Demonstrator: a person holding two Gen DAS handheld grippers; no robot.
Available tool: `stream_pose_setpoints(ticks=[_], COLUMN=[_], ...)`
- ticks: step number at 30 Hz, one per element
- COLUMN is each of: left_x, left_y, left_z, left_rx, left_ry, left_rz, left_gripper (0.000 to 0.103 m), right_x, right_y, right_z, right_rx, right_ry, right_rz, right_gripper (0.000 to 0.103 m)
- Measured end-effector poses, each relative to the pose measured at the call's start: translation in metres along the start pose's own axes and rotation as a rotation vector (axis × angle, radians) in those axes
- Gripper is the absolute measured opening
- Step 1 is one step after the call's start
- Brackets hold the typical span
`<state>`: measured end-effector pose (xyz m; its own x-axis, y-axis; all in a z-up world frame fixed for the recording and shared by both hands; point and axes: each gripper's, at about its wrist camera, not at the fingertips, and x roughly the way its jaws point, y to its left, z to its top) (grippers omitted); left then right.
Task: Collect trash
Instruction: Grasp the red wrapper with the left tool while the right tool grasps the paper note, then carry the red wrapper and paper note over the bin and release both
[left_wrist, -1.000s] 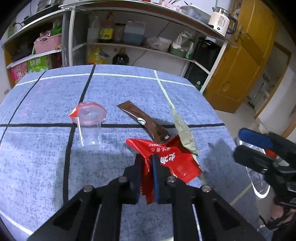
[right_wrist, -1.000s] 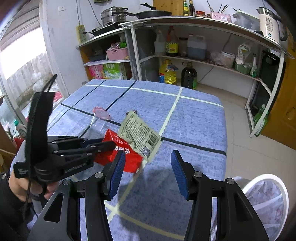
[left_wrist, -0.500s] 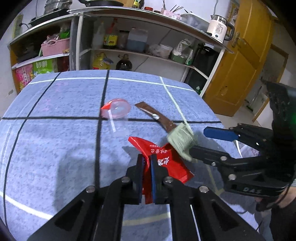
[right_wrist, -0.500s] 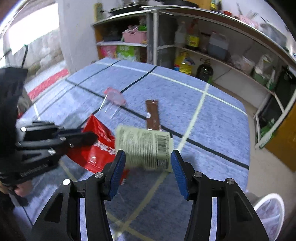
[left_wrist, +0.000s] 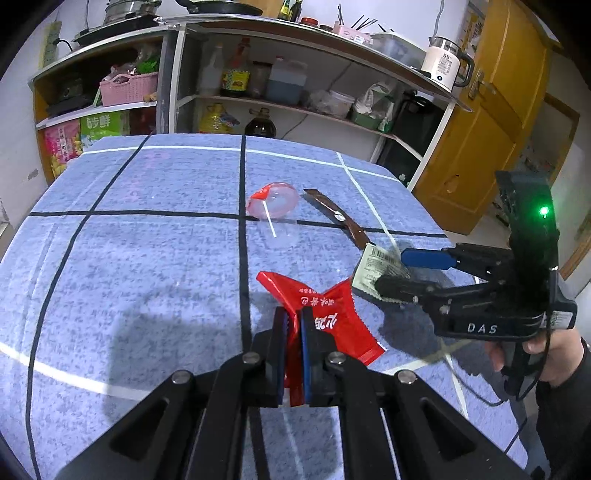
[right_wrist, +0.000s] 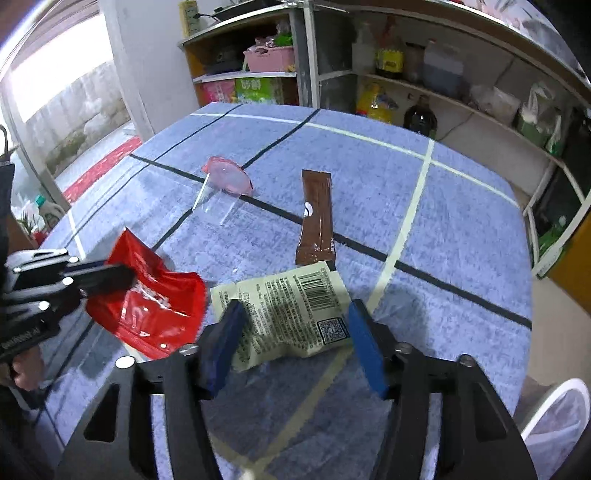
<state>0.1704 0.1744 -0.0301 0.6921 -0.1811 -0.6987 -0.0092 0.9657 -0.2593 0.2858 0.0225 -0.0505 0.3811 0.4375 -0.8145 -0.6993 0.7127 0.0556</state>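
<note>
Left gripper (left_wrist: 293, 321) clamped on red wrapper (left_wrist: 332, 314), pinched at its near edge between pressed-together blue pads, wrapper lifted slightly off blue tablecloth (left_wrist: 147, 258). Right gripper (right_wrist: 293, 332) spread wide, straddling pale green wrapper (right_wrist: 291, 314), barcode side up; contact between pads and wrapper not clear. From the left wrist view, seen side-on: right gripper (left_wrist: 395, 271) with one blue finger above and one black finger below the green wrapper (left_wrist: 376, 266), most of that wrapper hidden behind the fingers. From the right wrist view only: white-rimmed mesh bin (right_wrist: 557, 417) beside the table at lower right, and the full face of the green wrapper. Brown sachet (right_wrist: 316, 218) flat on the cloth just beyond the green wrapper, nearly touching it. Clear plastic cup (right_wrist: 221, 192) with pink peeled lid farther back on a black grid line. Shelves (left_wrist: 277, 92) of bottles and containers behind the table.
</note>
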Motion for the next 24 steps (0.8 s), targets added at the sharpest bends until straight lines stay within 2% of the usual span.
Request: stream_pose_setpoints(ticks=[6,11,13,16,18,19,20,24], left_x=[-0.005,-0.006,-0.007,-0.007,-0.008,-0.009,-0.009,-0.013], left_y=[0.004,0.007,0.008,0.010,0.012,0.012,0.012,0.009], left_z=[-0.001,0.000,-0.001,-0.002,-0.002,-0.002,-0.002,-0.002], left_rx=[-0.006,-0.010,-0.016,-0.022,-0.024,-0.024,-0.024,-0.020], left_ry=[-0.004,-0.004,-0.003,0.000,-0.001,-0.003,-0.005,-0.013], left_rz=[-0.003,-0.008,-0.008,-0.006,-0.007,-0.007,-0.008,-0.015], left_gripper=[0.007,0.007,0.007,0.007,0.007,0.007,0.007,0.007], right_x=[0.000,0.002,0.002,0.003,0.001,0.000,-0.002,-0.009], right_y=[0.011,0.017,0.022,0.021,0.019,0.017,0.016,0.005], right_z=[-0.003,-0.008,-0.011,-0.011,-0.010,-0.009,-0.009,-0.009], right_rx=[-0.067,-0.103,-0.139,-0.122,-0.098,-0.085,-0.076,-0.022], right_ry=[0.014,0.031,0.034,0.030,0.023,0.023,0.009,-0.008], right_rz=[0.014,0.037,0.013,0.010,-0.008,-0.014,-0.031,-0.019], right_gripper=[0.066,0.079,0.079,0.079,0.071,0.062,0.032,0.024])
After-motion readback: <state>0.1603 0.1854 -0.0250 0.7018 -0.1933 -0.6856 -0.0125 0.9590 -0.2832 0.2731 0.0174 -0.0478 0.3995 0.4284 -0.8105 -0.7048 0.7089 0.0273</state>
